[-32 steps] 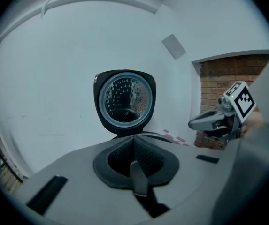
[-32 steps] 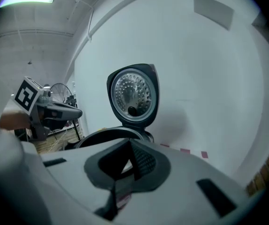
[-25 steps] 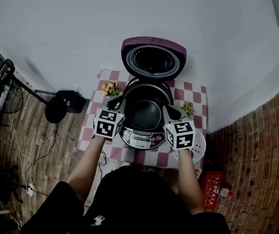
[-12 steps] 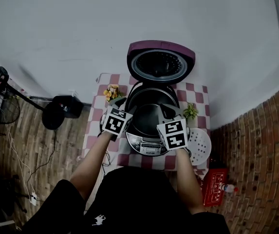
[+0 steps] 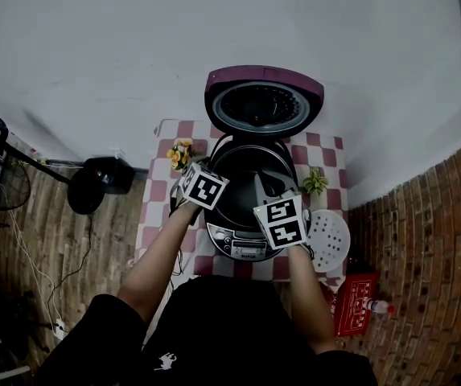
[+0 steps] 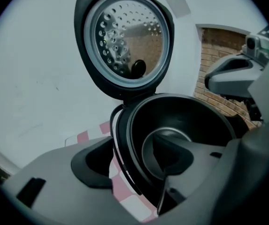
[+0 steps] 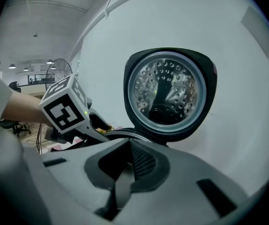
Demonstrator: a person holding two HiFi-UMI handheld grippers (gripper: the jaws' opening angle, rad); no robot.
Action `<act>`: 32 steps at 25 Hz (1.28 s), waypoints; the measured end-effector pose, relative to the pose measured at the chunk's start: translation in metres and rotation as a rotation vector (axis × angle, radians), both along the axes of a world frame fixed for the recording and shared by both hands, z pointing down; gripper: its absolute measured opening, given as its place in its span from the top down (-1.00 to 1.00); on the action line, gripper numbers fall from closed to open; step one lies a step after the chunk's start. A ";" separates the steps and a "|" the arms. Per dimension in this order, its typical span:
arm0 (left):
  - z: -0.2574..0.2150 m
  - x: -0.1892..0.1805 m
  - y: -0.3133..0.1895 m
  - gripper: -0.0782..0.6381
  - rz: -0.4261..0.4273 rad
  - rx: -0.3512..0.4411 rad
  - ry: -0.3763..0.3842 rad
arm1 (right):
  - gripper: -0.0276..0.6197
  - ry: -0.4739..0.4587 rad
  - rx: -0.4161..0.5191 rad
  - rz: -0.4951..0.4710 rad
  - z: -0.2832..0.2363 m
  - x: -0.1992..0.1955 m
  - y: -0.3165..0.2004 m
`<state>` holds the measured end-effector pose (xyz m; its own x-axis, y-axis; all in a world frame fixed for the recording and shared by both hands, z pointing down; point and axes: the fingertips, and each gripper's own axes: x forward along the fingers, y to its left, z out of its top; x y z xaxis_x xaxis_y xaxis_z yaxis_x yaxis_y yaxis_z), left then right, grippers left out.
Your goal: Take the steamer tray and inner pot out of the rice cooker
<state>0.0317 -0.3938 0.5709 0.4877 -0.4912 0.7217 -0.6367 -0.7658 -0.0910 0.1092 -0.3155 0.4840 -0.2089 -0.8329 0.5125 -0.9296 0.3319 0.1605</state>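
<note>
The rice cooker (image 5: 246,207) stands on the checked table with its purple lid (image 5: 264,103) raised. The dark inner pot (image 5: 246,185) (image 6: 186,121) sits inside it. My left gripper (image 5: 220,185) (image 6: 134,172) is open at the cooker's left rim; its jaws have just been opening. One jaw is outside the cooker, the other inside the pot, and the rim lies between them untouched. My right gripper (image 5: 270,191) (image 7: 125,172) is shut and empty over the cooker's front right. The white perforated steamer tray (image 5: 329,240) lies on the table to the cooker's right.
A small flower pot (image 5: 180,153) stands left of the cooker and a green plant (image 5: 316,183) to its right. The table (image 5: 159,207) backs onto a white wall. A dark fan (image 5: 93,185) and cables lie on the floor at left, a red box (image 5: 351,304) at right.
The left gripper has come forward and down to the cooker's left rim and opened its jaws. The right gripper has drifted slightly left toward the cooker and stayed shut.
</note>
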 end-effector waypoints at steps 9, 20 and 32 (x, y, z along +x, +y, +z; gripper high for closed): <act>0.018 -0.002 -0.005 0.14 -0.012 -0.015 -0.166 | 0.91 0.115 -0.063 -0.054 0.013 0.028 -0.015; 0.022 -0.010 -0.008 0.24 -0.055 -0.008 -0.199 | 0.14 0.264 -0.257 -0.070 0.069 0.090 -0.044; 0.016 -0.009 -0.009 0.32 -0.069 0.009 -0.174 | 0.11 0.393 -0.380 -0.025 0.109 0.108 -0.061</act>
